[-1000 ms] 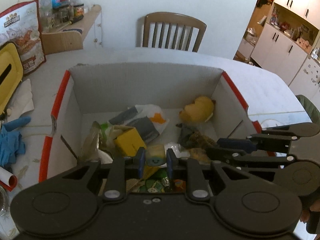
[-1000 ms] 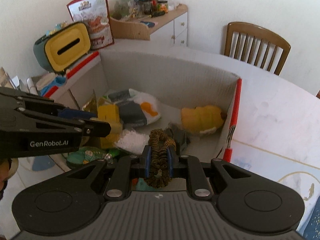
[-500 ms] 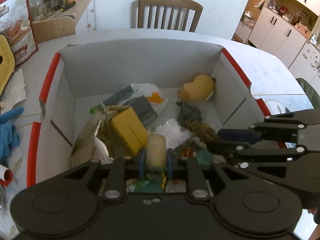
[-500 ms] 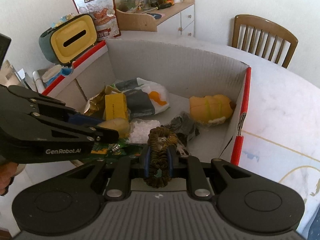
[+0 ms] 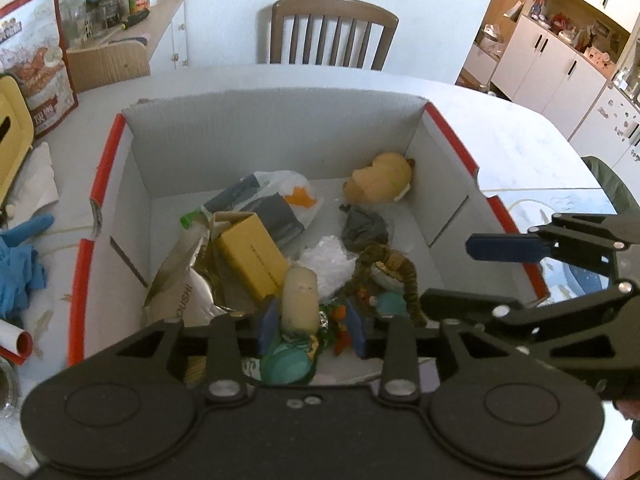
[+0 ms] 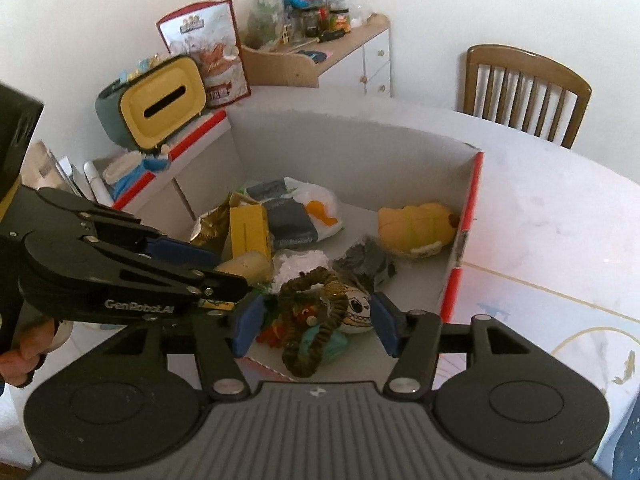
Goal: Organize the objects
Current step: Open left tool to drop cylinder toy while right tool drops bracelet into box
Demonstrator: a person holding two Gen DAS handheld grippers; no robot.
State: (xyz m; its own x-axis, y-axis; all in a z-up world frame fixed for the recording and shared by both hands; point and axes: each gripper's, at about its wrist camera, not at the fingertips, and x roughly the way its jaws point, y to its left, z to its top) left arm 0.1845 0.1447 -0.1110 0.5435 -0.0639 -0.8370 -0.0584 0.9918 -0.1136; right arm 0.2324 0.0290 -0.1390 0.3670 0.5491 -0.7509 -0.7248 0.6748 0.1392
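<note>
Right claw [image 6: 316, 326] now spread wide, brown braided cord [image 6: 312, 320] released into cardboard box [image 6: 360, 148] below; left claw [image 5: 312, 320] likewise parted, cream cylinder [image 5: 300, 300] loose between.

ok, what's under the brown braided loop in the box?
The brown braided loop lies on a teal toy, beside a white grinning-face ball and an orange bit. Anything beneath those, and the floor of the cardboard box there, is covered.

Brown braided rope toy [image 6: 310, 320] flopped in a loop on the clutter at the near end of the red-edged cardboard box [image 6: 466, 236] — cream cylinder [image 5: 300, 300] upright just beside it.
</note>
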